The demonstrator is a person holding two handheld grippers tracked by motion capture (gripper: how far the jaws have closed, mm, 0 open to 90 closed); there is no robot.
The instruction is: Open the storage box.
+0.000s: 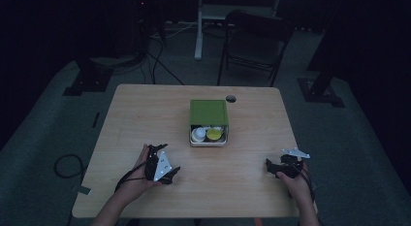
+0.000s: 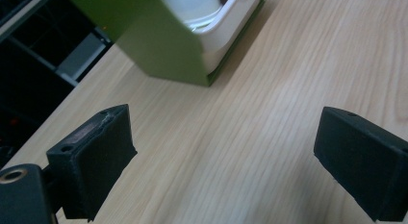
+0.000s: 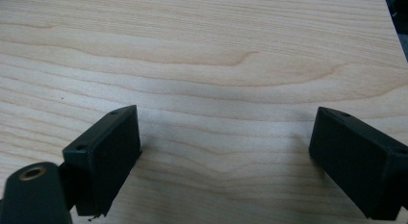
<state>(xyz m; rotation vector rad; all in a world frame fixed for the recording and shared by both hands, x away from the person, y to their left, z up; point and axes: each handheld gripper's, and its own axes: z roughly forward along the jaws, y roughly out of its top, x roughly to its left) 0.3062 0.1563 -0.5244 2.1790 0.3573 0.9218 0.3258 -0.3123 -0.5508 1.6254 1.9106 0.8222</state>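
The high view looks forward and down on the whole table [image 1: 145,109] from far off. The left gripper view sits low beside the green box [image 2: 159,46], sharing it; the right gripper view faces bare tabletop closely.

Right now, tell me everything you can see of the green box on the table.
The green box with a white inner tray sits flat on the light wooden table, near its middle and toward the far edge. Its outer shell looks like matte green card, a sleeve that covers most of the top. The white tray pokes out toward the person and holds a white round item and a yellow-green round one. In the left gripper view its green corner shows close ahead. No tool touches it.
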